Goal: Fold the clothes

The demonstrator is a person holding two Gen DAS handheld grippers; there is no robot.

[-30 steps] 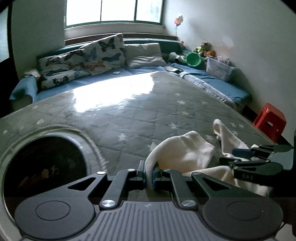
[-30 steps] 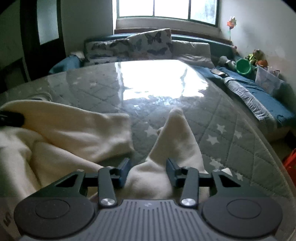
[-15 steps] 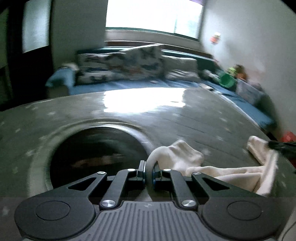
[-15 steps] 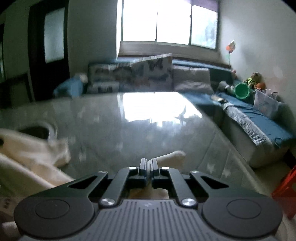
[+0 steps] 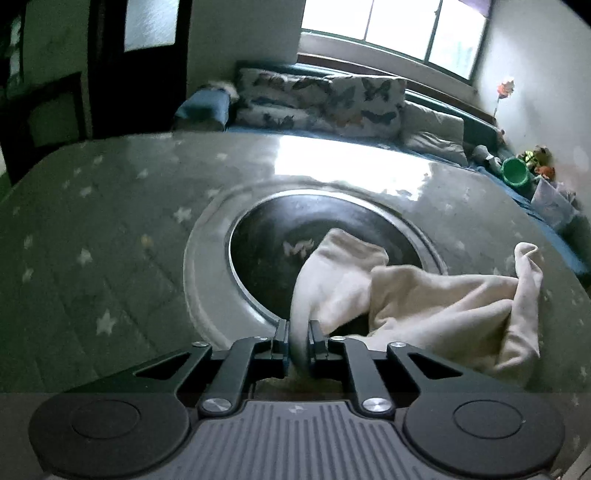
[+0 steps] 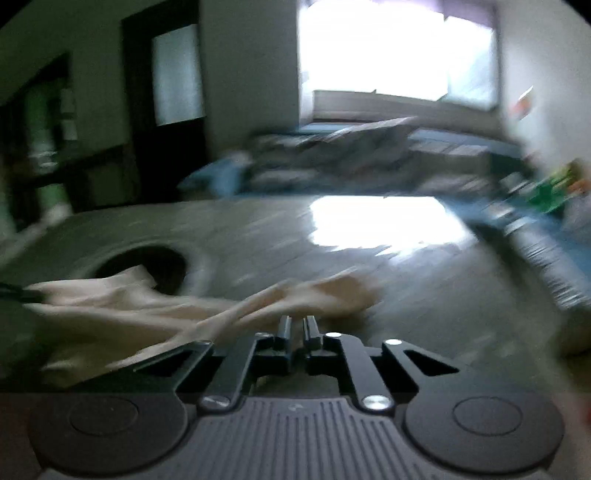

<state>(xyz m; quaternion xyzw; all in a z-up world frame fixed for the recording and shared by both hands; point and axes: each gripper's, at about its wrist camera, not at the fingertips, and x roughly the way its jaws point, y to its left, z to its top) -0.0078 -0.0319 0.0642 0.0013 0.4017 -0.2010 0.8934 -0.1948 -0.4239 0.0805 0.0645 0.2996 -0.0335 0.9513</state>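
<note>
Now that I have drawn the cream garment (image 5: 436,302) sideways across the star-quilted table (image 5: 92,236) until it lies partly over the round dark opening (image 5: 266,240), it hangs stretched and creased, ready to spread. My left gripper (image 5: 298,341) pinches one bunched corner, jaws easing apart; my right gripper (image 6: 297,328) does likewise on another.

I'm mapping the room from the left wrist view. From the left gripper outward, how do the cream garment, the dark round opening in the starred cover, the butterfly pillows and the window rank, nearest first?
1. Cream garment: pinched in the left gripper, whose jaws are opening, spreading right.
2. Dark round opening: just beyond, centre.
3. Butterfly pillows: on the bench behind the table.
4. Window: top, on the back wall.
</note>
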